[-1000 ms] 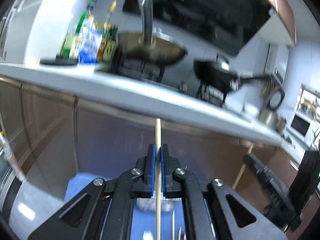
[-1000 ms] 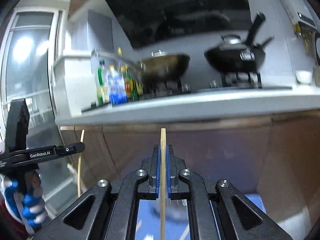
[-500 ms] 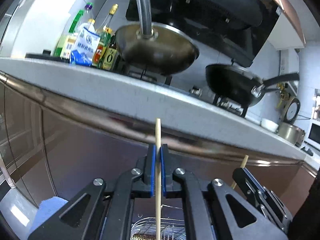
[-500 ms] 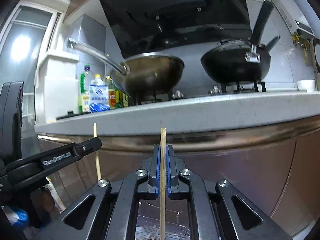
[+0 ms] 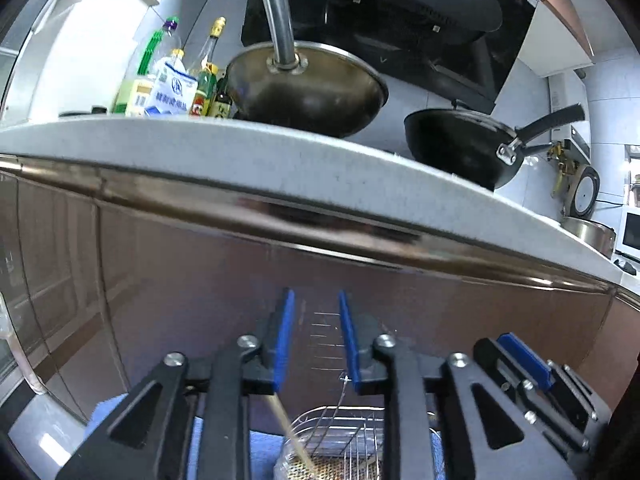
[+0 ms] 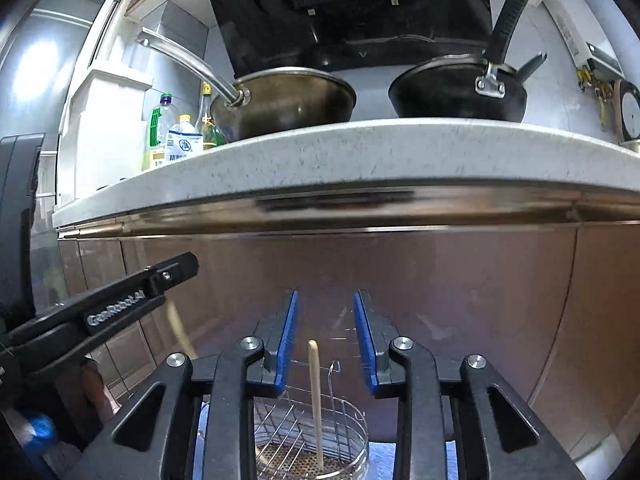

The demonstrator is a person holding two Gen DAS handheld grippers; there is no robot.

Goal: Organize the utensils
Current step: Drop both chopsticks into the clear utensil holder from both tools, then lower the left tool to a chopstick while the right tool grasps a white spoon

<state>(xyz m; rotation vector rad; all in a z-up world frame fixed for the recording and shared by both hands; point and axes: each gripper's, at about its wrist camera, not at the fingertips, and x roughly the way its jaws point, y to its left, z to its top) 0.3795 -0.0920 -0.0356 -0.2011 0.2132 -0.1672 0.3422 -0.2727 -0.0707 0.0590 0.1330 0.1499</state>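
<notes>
Two hand-held grippers just opened, left, right, chopsticks loose below, basket.

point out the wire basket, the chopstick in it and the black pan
wire basket (image 6: 352, 436), right wrist view, on its right wall
chopstick (image 6: 316, 400), right wrist view, mid shaft
black pan (image 6: 448, 92), right wrist view, on its side

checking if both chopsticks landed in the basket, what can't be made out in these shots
- Left wrist view: the chopstick is motion-blurred; its lower end and most of the wire basket are hidden by the left gripper and the bottom edge.
- Right wrist view: the second chopstick stands in the basket, free of the right gripper; the basket's near side is cut off by the bottom edge.
- Both jaws have just opened.
</notes>
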